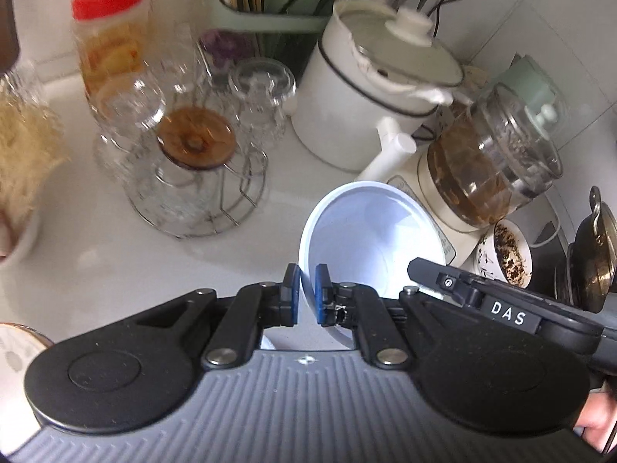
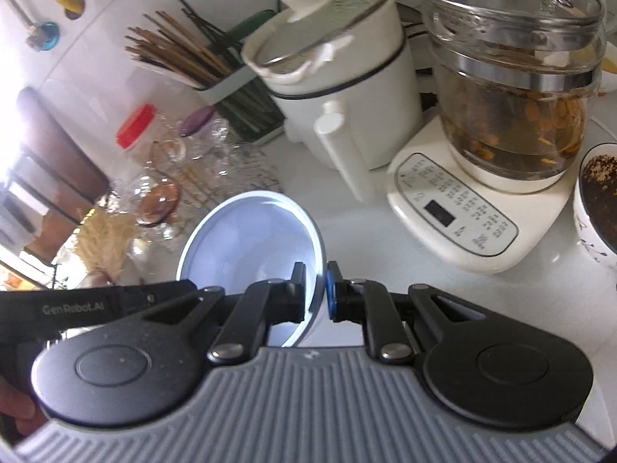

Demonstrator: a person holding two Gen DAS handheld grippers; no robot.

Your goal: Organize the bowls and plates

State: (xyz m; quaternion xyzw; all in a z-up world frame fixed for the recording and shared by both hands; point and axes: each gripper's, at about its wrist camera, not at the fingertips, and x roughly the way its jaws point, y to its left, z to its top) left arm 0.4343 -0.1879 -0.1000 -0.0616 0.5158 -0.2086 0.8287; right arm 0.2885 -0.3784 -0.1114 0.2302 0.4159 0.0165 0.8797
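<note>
Low in the left wrist view, the left claw [image 1: 307, 295] pinches the rim of a white bowl [image 1: 370, 231], one blue pad inside the rim and one outside. Low in the right wrist view, the right claw [image 2: 316, 295] pinches the other side of the same bowl [image 2: 250, 231] the same way. Both claws are squeezed almost all the way together, with only the thin bowl wall between the pads. The bowl is tipped up and looks lifted off the white table [image 1: 115, 262].

The job looks only just begun. One bowl is in the air, and no tidy stack of plates or bowls shows yet. The bowl has yet to be set down in its place.

Farther back, in the upper right, stand a white pot [image 2: 339, 88] and a glass kettle [image 2: 513, 88].
</note>
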